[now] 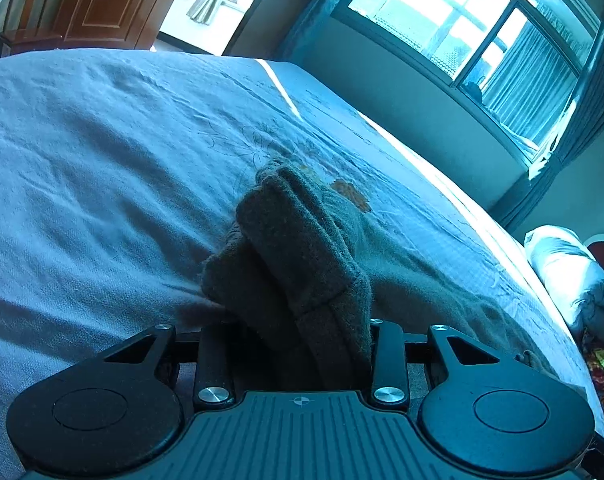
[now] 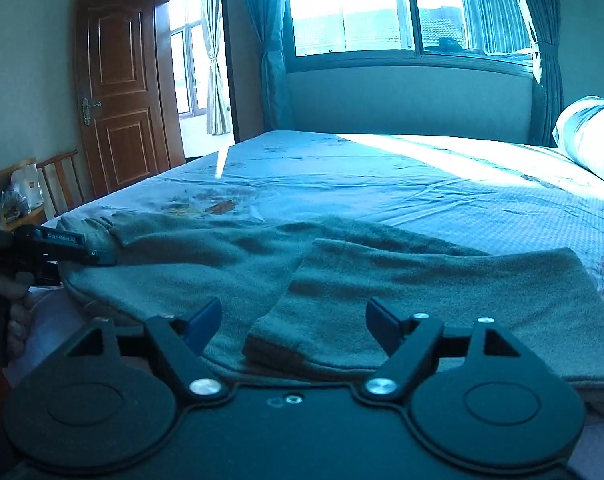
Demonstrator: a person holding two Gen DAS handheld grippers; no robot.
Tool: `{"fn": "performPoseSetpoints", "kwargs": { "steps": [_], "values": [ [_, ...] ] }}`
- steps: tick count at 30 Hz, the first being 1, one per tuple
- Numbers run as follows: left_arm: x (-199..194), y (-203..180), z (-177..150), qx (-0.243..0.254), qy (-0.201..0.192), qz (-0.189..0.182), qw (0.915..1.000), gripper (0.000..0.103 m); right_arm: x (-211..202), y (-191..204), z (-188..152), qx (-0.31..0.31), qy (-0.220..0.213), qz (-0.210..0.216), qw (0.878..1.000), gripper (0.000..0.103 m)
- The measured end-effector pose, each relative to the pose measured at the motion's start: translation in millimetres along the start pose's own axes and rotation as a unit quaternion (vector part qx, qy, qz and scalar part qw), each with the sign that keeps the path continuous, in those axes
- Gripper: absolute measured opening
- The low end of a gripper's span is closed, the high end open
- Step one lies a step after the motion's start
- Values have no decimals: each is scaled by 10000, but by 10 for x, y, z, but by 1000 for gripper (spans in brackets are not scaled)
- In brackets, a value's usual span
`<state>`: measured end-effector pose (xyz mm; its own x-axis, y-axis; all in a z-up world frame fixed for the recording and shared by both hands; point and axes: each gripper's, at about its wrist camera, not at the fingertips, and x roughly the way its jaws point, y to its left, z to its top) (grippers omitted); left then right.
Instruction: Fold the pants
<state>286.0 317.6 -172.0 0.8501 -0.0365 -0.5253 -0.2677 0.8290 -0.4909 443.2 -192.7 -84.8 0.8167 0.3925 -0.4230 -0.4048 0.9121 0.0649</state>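
Grey-green fleece pants (image 2: pixel 342 280) lie on the blue bedsheet (image 2: pixel 422 184), partly folded, with one layer lapped over the other. My right gripper (image 2: pixel 293 324) is open just above the near folded edge and holds nothing. My left gripper (image 2: pixel 95 254) shows at the left of the right wrist view, at the cuff end of the pants. In the left wrist view a bunched cuff end (image 1: pixel 297 248) stands up between the left gripper's fingers (image 1: pixel 386 356), which are shut on it.
The bed reaches back to a wall under a large window (image 2: pixel 382 12) with curtains. A pillow (image 2: pixel 590 136) lies at the right. A wooden door (image 2: pixel 121 88) and a chair (image 2: pixel 61 184) stand at the left. A colourful item (image 1: pixel 602 376) lies by the bed's right edge.
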Motion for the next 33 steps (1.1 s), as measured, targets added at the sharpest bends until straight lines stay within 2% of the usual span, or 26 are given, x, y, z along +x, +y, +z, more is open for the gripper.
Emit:
{"fn": "performPoseSetpoints", "kwargs": {
  "steps": [4, 9, 16, 20, 23, 25, 27, 31, 33],
  "values": [
    [-35, -38, 23, -5, -37, 30, 10000, 36, -45, -337, -7, 766, 57, -118, 9970, 69],
    [-113, -131, 69, 57, -90, 83, 9999, 36, -156, -852, -100, 1833, 45, -380, 9823, 69],
    [-292, -436, 153, 253, -284, 146, 9992, 36, -472, -1437, -162, 2483, -246, -721, 9657, 69],
    [-398, -678, 182, 477, -374, 173, 9980, 36, -684, -1810, -175, 2500, -414, -1028, 9619, 70],
    [-493, -924, 180, 697, -442, 146, 9965, 36, -782, -2147, -203, 2307, -361, -1378, 9626, 73],
    [-552, -1132, 164, 964, -486, 125, 9941, 36, -833, -2374, -281, 2330, -381, -1621, 9581, 73],
    [-610, -1388, 144, 1223, -513, 52, 9912, 35, -883, -2587, -433, 2660, -367, -1749, 9473, 73],
    [-665, -2079, 81, 1892, -583, -167, 9801, 35, -929, -2821, -645, 3350, -390, -1627, 9273, 70],
    [-648, -2485, 29, 2178, -580, -399, 9735, 35, -985, -2832, -632, 3388, -540, -1543, 9265, 71]
  ]
}}
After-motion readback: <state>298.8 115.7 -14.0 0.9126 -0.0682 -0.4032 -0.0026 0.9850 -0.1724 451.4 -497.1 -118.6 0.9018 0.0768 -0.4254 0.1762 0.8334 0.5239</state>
